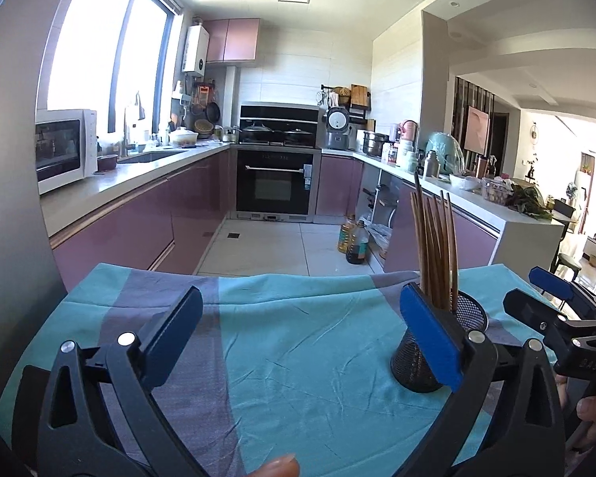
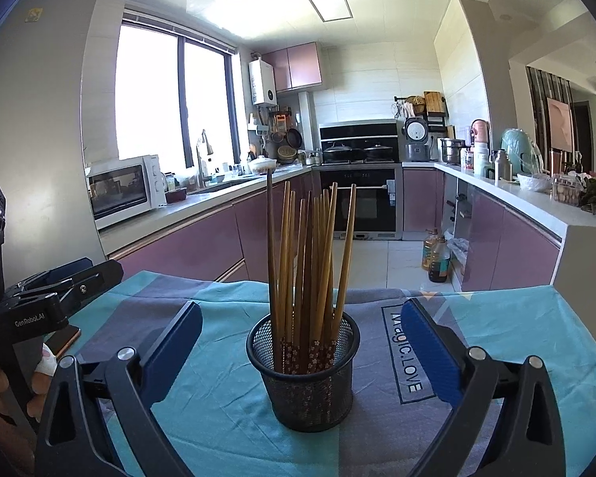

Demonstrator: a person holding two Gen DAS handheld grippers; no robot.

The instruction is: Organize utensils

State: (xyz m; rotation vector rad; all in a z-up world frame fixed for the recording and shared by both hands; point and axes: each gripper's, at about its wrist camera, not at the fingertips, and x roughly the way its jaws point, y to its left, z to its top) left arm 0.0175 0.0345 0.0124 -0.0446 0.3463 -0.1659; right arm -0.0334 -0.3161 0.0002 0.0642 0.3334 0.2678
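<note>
Right gripper point(image 2: 300, 348) gapes around one holder point(image 2: 302, 373) of chopsticks point(image 2: 310, 262).

Both tools look alike: black plastic frames with triangular cut-outs in the arms and round silver screw heads at the pivots. The left tongs point(image 1: 302, 332) carry flat blue pads point(image 1: 431, 336) on the inner faces of their fingers, and so do the right tongs point(image 2: 300, 346), whose pads point(image 2: 429, 351) show a fine ribbed texture. White lettering reading "GenRoboAI" marks the black body of the left tool, seen from the right camera.
</note>
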